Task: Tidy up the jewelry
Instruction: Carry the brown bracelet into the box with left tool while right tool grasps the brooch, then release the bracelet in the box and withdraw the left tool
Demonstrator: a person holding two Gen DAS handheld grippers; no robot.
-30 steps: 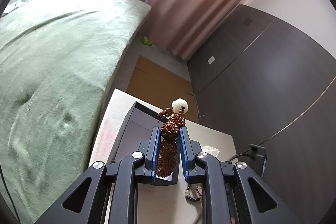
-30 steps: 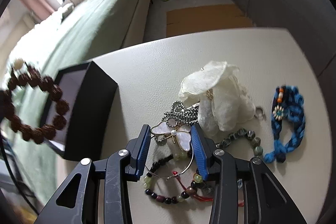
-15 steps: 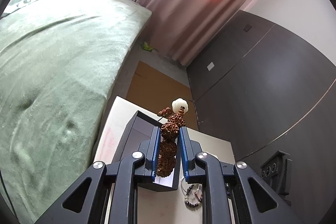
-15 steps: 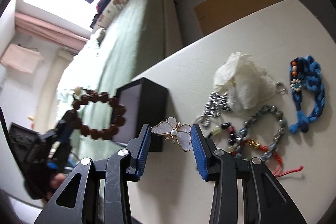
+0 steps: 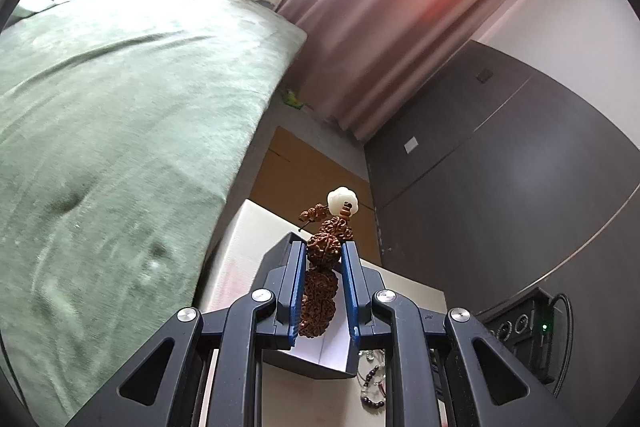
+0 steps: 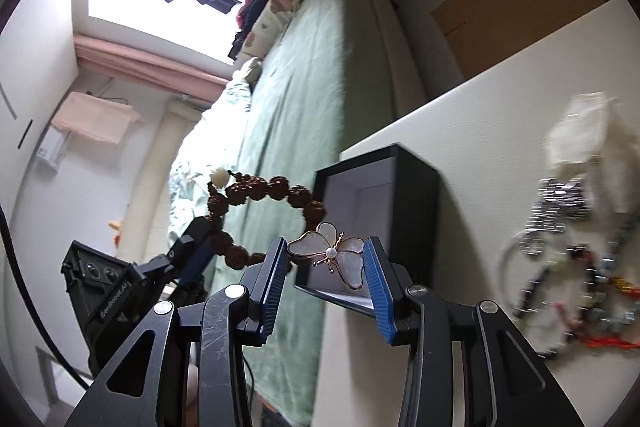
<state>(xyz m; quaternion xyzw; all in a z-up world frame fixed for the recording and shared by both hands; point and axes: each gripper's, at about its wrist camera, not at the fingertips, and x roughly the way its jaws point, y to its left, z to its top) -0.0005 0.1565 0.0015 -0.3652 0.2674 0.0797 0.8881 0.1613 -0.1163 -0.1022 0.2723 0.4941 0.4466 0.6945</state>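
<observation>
I am holding both pieces in the air over the counter's (image 6: pixel 460 131) edge nearest the bed (image 5: pixel 120 107), with free space around each. My left gripper (image 5: pixel 323 259) is pinching the brown bead bracelet (image 5: pixel 322 267), jaws narrow on one bead; the loop is standing edge-on to that camera, long axis running up toward 12 o'clock, its white bead (image 5: pixel 342 201) topmost. My right gripper (image 6: pixel 326 259) is clamping the butterfly brooch (image 6: pixel 332 257), jaws fairly wide across its wings, which are spanning 9 to 3 o'clock. The open black box (image 6: pixel 412 195) is sitting beside the counter's edge, directly behind the brooch; my gripper is hiding its near rim. The remaining jewelry pile (image 6: pixel 572 247) at 3 o'clock is blurring badly, so I am unable to sort its pieces apart.
</observation>
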